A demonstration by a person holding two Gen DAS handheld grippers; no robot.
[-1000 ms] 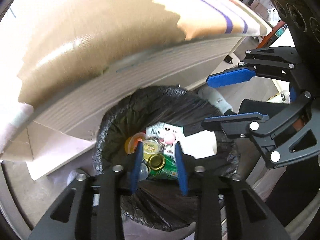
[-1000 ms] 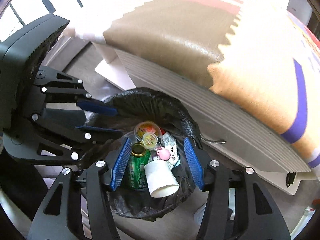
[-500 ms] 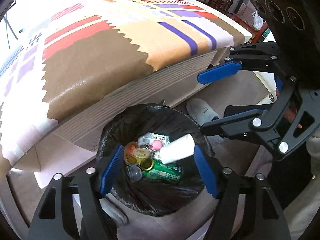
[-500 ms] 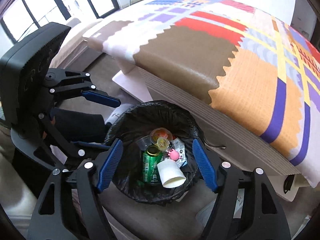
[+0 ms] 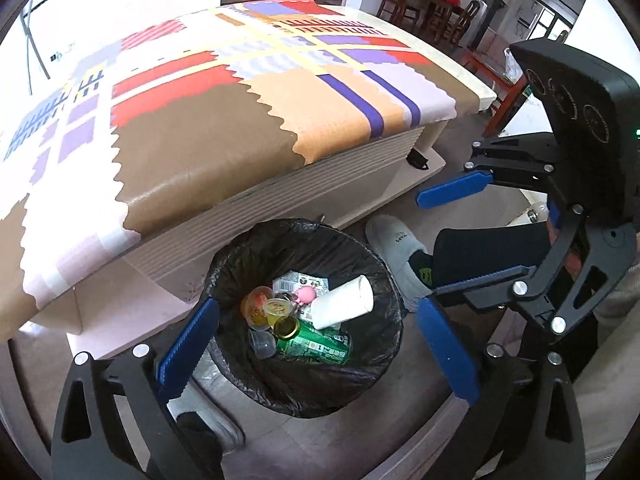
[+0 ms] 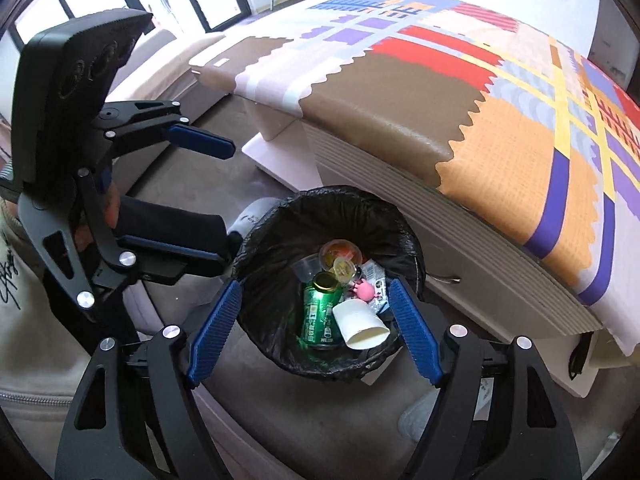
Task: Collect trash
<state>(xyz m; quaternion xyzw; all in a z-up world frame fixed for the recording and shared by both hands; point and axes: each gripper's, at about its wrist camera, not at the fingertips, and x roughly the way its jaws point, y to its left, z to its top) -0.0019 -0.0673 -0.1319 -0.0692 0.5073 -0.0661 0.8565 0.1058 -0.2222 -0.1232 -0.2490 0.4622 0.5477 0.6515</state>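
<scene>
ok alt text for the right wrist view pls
An open right hand-held gripper hangs above a black-lined trash bin holding a green can, white paper cup, pink toy and sauce cups. The open left hand-held gripper sits left; a patterned table behind.

Each claw, left and right, has black angular arms with silver screws and ribbed blue pads. A grey shoe, black trouser leg and beige garment with black lettering at nine o'clock belong to the person.
</scene>
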